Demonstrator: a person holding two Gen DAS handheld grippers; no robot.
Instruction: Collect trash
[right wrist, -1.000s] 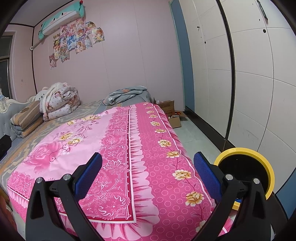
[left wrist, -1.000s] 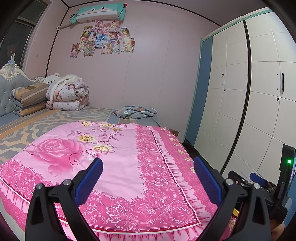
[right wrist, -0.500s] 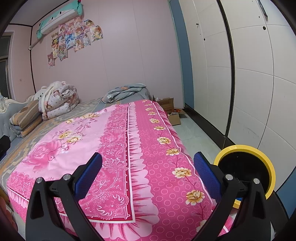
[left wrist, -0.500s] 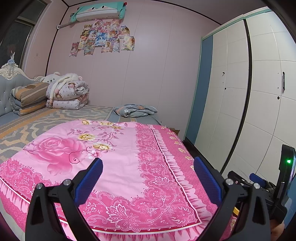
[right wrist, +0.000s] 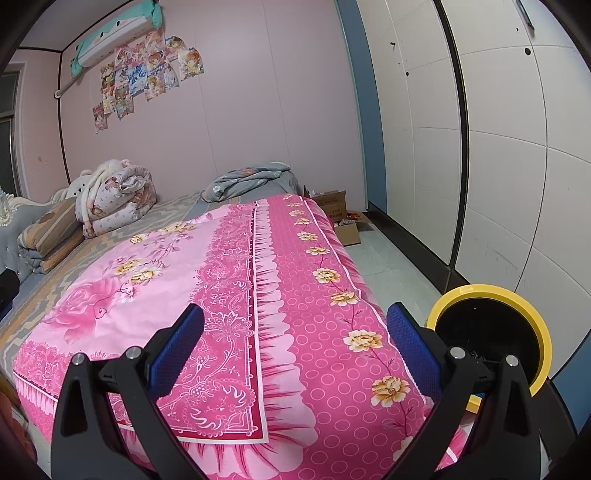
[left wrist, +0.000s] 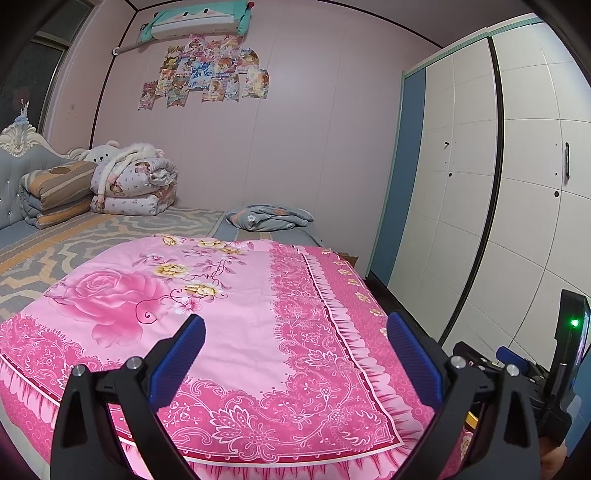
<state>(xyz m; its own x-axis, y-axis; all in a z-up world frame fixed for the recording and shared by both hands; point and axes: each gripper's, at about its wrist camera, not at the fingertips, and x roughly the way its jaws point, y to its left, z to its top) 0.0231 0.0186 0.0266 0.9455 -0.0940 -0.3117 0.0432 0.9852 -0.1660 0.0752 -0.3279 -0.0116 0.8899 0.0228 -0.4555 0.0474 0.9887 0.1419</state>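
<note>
Over the foot end of the bed point(left wrist: 110, 236), both grippers hang with nothing between their blue pads. The left gripper point(left wrist: 295, 347) has its jaws spread wide above the pink floral quilt point(left wrist: 236, 314), and the right gripper point(right wrist: 295, 343) has its jaws spread just as wide over the same quilt, nearer the bed's wardrobe side.

Beside that side of the bed, on the floor near its foot corner, stands a yellow-rimmed bin point(right wrist: 532, 314) with a dark inside; it is seen just past the right gripper's outer finger. In the left wrist view only a sliver of yellow shows low down, behind the right-hand tool.

Farther along the same side of the bed, near the far pink wall, open cardboard boxes point(right wrist: 340, 218) sit on the pale floor with small items around them that are too small to make out; whether they are trash cannot be told. No loose litter can be made out on the quilt itself.

On the bed beyond the quilt lie a crumpled grey blanket point(left wrist: 269, 218), a rolled floral duvet point(left wrist: 136, 184) and folded striped bedding point(left wrist: 55, 195) against the headboard. Above the bed, posters point(left wrist: 207, 77) hang under a covered air conditioner point(left wrist: 195, 22). White wardrobe doors point(right wrist: 498, 147) run along the wall opposite the bed's side.
</note>
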